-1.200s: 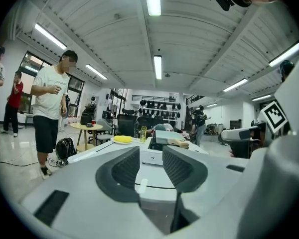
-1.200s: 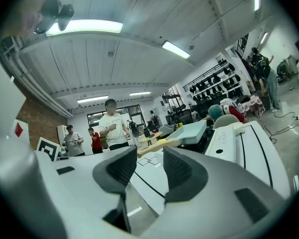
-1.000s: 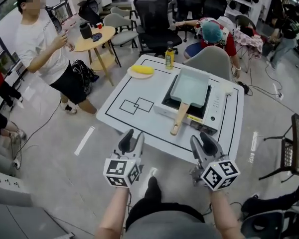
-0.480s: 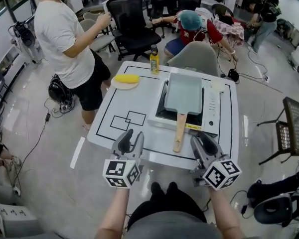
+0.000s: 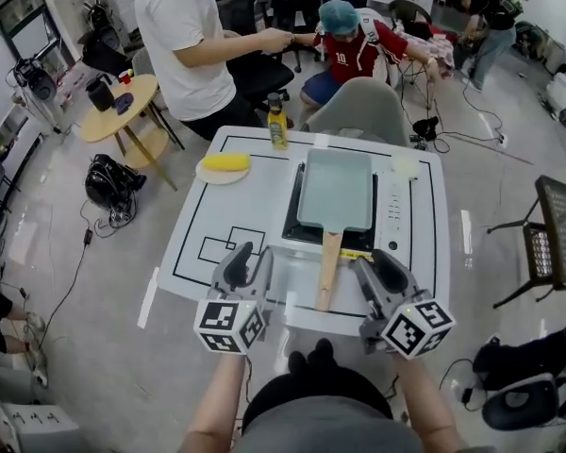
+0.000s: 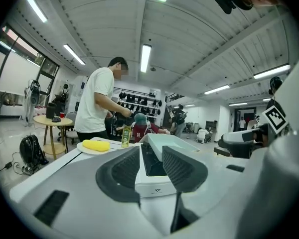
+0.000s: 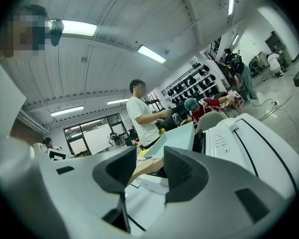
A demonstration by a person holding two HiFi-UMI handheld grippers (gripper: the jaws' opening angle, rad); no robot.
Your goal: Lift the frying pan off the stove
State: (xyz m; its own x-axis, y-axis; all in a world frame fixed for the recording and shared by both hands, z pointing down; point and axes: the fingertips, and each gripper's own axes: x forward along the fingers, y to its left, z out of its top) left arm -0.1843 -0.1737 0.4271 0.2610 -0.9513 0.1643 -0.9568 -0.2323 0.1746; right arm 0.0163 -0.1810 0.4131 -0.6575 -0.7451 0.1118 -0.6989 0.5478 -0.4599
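Head view, frying pan [image 5: 335,189] on stove [image 5: 397,202], left gripper [image 5: 248,259] and right gripper [image 5: 376,264] released, nothing held

A white number 10 stands on the red shirt [image 5: 357,50] of the person seated beyond the table's [image 5: 228,217] far edge. The small mark on the stove's [image 6: 152,182] front face, the yellow strip [image 5: 357,253] along its near edge and the label of the bottle [image 5: 277,126] at the far edge are too small to read.
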